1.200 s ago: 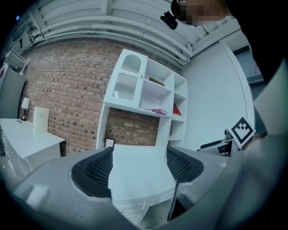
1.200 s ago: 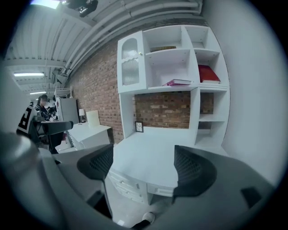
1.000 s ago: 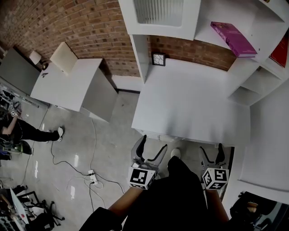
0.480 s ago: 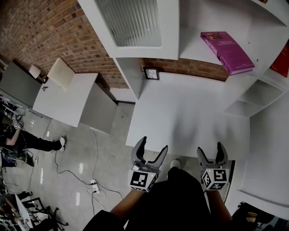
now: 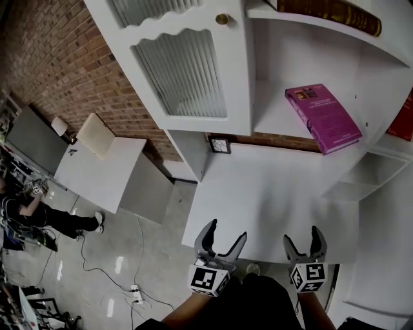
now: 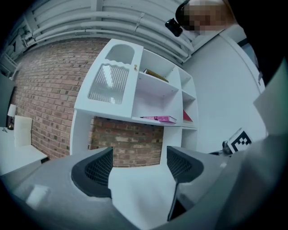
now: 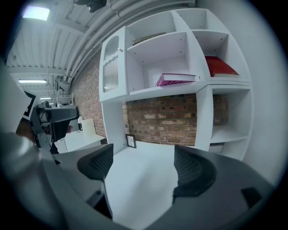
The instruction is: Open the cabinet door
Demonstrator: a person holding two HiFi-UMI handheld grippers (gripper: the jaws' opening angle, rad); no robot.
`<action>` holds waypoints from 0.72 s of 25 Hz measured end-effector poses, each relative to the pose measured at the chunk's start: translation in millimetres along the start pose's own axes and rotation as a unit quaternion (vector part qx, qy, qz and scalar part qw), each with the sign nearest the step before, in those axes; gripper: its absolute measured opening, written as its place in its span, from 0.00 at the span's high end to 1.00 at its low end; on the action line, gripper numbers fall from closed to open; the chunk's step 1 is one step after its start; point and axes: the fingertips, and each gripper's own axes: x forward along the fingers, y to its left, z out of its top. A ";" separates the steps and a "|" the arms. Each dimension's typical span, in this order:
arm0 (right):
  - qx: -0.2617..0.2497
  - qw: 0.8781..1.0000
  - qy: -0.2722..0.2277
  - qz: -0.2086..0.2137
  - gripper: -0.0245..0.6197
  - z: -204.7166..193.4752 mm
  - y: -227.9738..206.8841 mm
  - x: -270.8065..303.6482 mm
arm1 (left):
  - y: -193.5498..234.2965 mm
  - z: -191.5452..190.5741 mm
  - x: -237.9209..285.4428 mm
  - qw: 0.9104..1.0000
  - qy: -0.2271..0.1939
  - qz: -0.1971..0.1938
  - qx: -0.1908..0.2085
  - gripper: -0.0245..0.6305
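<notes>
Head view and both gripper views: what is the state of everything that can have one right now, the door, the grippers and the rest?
cabinet door: shut, flush with its frame.
door knob: untouched, no gripper near it.
left gripper: open, empty, by the front edge of the desk.
right gripper: open, empty.
magenta book: lying flat on the open shelf.
small picture frame: standing upright at the back of the desk.

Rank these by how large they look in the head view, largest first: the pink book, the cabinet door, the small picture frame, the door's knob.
1. cabinet door
2. pink book
3. picture frame
4. knob, only a little smaller than the frame
</notes>
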 end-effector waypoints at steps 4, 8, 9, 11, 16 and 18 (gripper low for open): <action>0.008 1.000 -0.006 -0.002 0.33 14.2 8.8 10.2 | 8.8 25.0 13.9 1.000 -0.012 -0.015 0.006 0.42; 0.019 1.000 -0.014 0.002 0.33 31.8 27.0 19.1 | 21.6 55.5 27.7 0.999 -0.028 -0.034 0.024 0.42; 0.016 1.000 -0.020 0.004 0.33 39.3 29.6 24.9 | 26.3 66.4 34.7 0.998 -0.037 -0.037 0.029 0.42; 0.007 0.999 -0.032 0.005 0.33 55.0 32.5 38.0 | 34.2 90.2 50.7 0.997 -0.056 -0.044 0.038 0.42; 0.002 0.999 -0.034 0.010 0.33 74.0 42.7 45.4 | 33.8 135.4 69.9 0.994 -0.064 -0.060 0.061 0.42; 0.000 0.999 -0.035 0.013 0.33 79.0 47.5 48.0 | 32.7 151.3 74.6 0.994 -0.066 -0.068 0.060 0.42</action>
